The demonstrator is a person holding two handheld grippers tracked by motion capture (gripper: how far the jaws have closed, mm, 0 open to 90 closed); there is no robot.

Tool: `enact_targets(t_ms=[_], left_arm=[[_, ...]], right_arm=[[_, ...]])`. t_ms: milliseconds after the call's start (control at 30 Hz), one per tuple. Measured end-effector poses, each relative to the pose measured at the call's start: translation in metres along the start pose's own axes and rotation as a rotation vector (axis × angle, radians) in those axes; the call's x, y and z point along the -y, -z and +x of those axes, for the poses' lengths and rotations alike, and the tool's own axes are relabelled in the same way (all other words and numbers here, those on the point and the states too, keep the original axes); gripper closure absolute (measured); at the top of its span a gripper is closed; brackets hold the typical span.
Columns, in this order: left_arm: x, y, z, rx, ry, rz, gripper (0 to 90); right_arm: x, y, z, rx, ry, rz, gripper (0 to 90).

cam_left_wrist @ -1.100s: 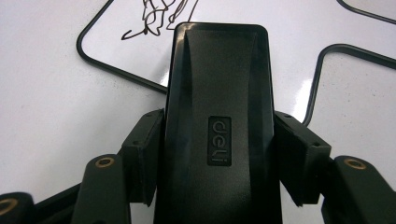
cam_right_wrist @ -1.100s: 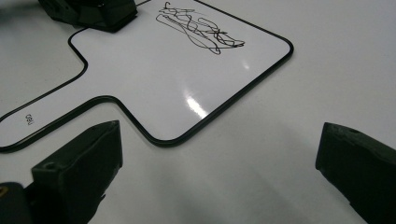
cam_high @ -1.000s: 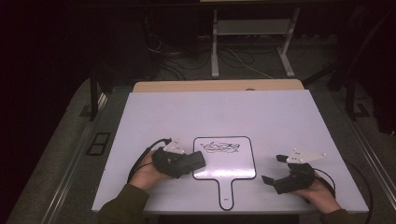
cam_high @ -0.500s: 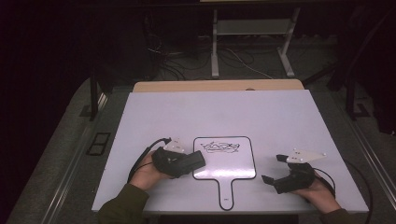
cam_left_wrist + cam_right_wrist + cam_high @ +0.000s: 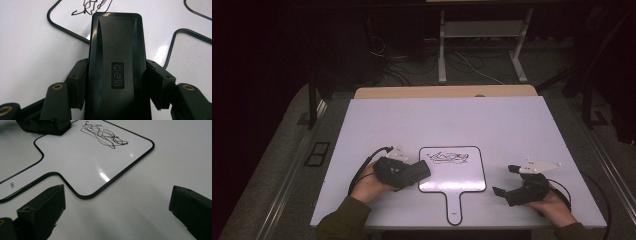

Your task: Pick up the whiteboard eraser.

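Note:
A small white handheld board [image 5: 457,175] with a black rim and a handle lies near the table's front edge, and a black scribble [image 5: 450,158] runs across its top. My left gripper [image 5: 418,172] is shut on a black eraser [image 5: 409,171] whose tip rests at the board's left edge. In the left gripper view the eraser [image 5: 116,50] sits clamped between both pads [image 5: 77,82], pointing at the scribble [image 5: 90,7]. My right gripper [image 5: 504,180] rests open on the table right of the board, nothing between its jaws. In the right gripper view the board [image 5: 82,165] and scribble [image 5: 103,135] lie ahead.
The white tabletop [image 5: 437,120] stretches far beyond the board. A wooden strip [image 5: 442,91] borders its far edge. Behind it on the dark floor are a metal stand [image 5: 479,45] and loose cables [image 5: 462,65]. Cables trail from both grippers.

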State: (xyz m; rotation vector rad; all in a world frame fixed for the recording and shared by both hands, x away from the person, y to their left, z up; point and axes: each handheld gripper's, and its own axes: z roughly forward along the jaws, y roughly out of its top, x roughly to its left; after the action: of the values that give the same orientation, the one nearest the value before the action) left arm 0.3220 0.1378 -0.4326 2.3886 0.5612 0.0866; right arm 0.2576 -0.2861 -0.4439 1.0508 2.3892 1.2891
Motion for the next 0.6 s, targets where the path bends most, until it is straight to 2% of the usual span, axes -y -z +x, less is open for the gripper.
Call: enact_targets(t_ms=[133, 300, 600], left_arm=[[0.0, 0.003, -0.002, -0.001, 0.025, -0.009, 39.0], [-0.002, 0.006, -0.004, -0.018, 0.029, -0.009, 39.0], [-0.004, 0.012, -0.006, -0.01, 0.033, -0.037, 39.0]], right_arm=[[0.001, 0.001, 0.001, 0.004, 0.007, 0.002, 0.0], [0.002, 0.001, 0.003, 0.002, 0.015, 0.003, 0.0], [0.001, -0.001, 0.006, -0.001, 0.024, 0.007, 0.0]])
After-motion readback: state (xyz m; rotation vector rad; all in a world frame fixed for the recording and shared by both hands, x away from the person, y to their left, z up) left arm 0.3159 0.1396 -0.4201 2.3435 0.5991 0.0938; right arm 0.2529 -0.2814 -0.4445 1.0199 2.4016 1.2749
